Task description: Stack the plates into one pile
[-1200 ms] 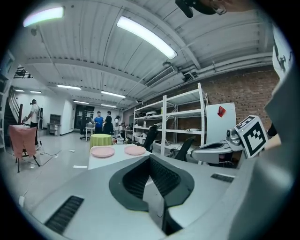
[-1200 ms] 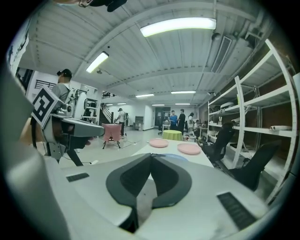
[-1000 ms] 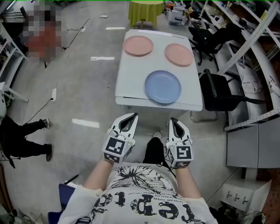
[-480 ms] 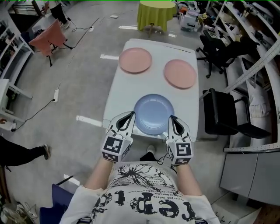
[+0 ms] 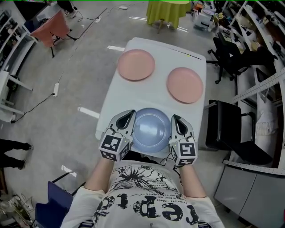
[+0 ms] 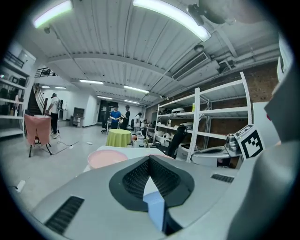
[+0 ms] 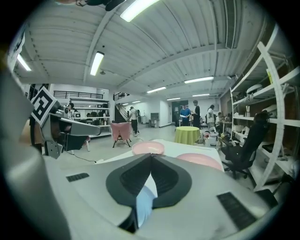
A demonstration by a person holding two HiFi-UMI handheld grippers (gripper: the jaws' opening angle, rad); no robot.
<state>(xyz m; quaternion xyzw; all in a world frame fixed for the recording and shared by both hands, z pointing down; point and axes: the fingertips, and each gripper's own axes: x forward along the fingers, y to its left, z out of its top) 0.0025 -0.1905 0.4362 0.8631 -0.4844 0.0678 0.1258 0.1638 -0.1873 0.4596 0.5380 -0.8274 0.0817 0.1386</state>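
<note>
Three plates lie apart on the white table (image 5: 161, 52): a blue plate (image 5: 151, 129) at the near edge, a pink plate (image 5: 136, 65) at the far left and a second pink plate (image 5: 185, 84) at the far right. My left gripper (image 5: 131, 113) hovers at the blue plate's left rim and my right gripper (image 5: 174, 117) at its right rim. Both are shut with nothing in them. In the left gripper view the closed jaws (image 6: 150, 158) point toward the left pink plate (image 6: 107, 158). The right gripper view shows closed jaws (image 7: 151, 155) and both pink plates (image 7: 148, 148) beyond.
A black office chair (image 5: 231, 129) stands right of the table, with metal shelving (image 5: 267, 53) beyond it. A round table under a green cloth (image 5: 167, 8) is past the far end. A pink-draped chair (image 5: 51, 29) sits far left. People stand far back in the room.
The table has come closer in the head view. Both grippers, earlier short of the table's near edge, now flank the blue plate. Their jaws stayed shut.
</note>
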